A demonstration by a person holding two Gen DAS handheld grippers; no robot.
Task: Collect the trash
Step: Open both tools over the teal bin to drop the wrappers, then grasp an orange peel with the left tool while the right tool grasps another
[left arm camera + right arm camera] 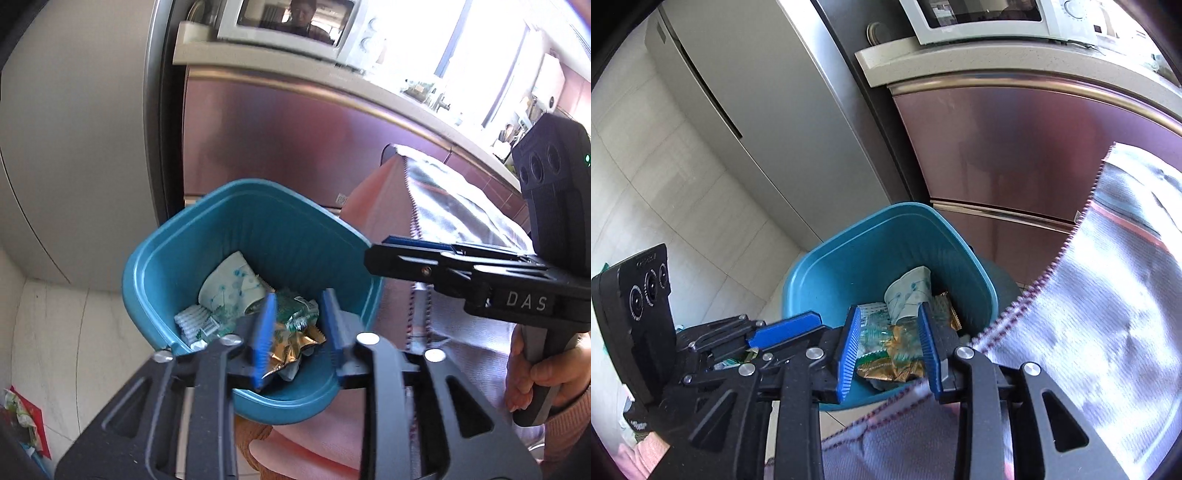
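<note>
Kitchen cabinets with a reddish metallic front fill the background of both views, with a microwave [295, 26] on the counter at the top and pale floor tiles at the left.

At the centre of each frame sits the blue bin [159, 258], and most of the trash is already inside it: a crumpled paper cup [231, 284], a green wrapper [299, 312], a gold wrapper [295, 347] and a white ribbed packet [194, 321] lie on its bottom.

Just above the bin's near rim, low in the left wrist view, is the left gripper [299, 328]. Its blue pads stand apart, and the wrappers seen between them appear to lie down in the bin rather than in a grip, so I judge it has nothing clamped. In the right wrist view, the right gripper [890, 347] hovers over the same rim, pads likewise apart and empty. A hand [546, 373] holds its handle at the lower right of the left view.

Right of the bin, a grey woven cloth [1089, 332] drapes over something pinkish.

Not everything is collected, by my reading: at the lower left edge of the left view a green packet [18, 413] lies on something red on the floor. That likely remains to be fetched, though it is too blurred to be sure it is trash.
</note>
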